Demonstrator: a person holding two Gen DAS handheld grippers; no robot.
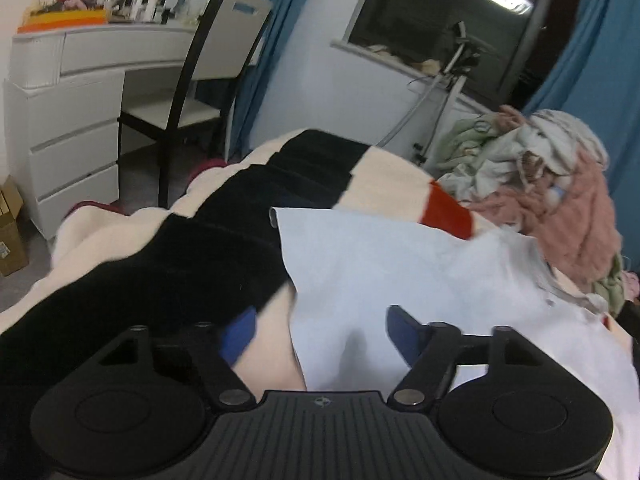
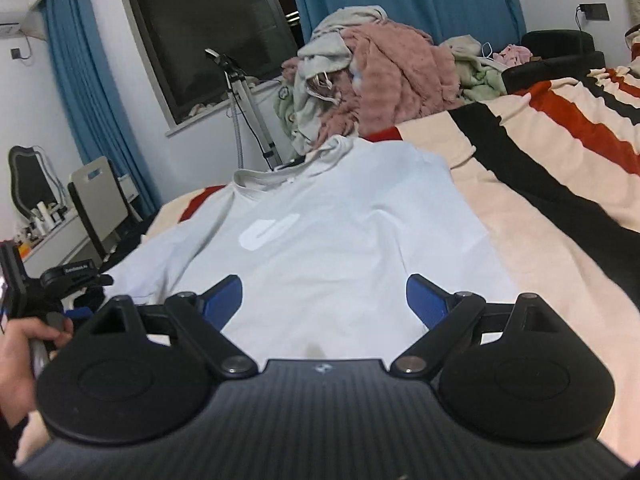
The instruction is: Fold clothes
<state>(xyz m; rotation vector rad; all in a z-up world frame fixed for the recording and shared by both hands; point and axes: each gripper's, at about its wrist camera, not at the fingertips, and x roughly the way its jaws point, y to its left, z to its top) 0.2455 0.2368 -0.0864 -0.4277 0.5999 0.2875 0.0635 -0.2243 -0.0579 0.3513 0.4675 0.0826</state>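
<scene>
left wrist view: left gripper (image 1: 320, 332) low over the bed, jaws apart w/ nothing pinched; the edge of the pale blue t-shirt (image 1: 400, 272) lies under and between the blue fingers (image 1: 404, 328), contact unclear. shirt is spread flat on the striped blanket (image 1: 240, 208), cream w/ black and red bands. a heap of unfolded clothes (image 1: 552, 184), pink, green and grey, sits just beyond the shirt on the right. past the bed end: a chair (image 1: 208, 80) pushed to a white dresser (image 1: 80, 120) w/ clutter on top, a cardboard box (image 1: 12, 232) on the floor, blue curtains (image 1: 272, 40), a dark window (image 1: 448, 20), a tripod stand (image 1: 448, 88).

right wrist view: right gripper (image 2: 324, 300) w/ jaws wide apart, empty, over the shirt's near hem. shirt lies collar away, white logo (image 2: 270, 232) on the chest, collar nearly touching the clothes heap. a hand (image 2: 24, 352) holds the other gripper's handle at left edge.
</scene>
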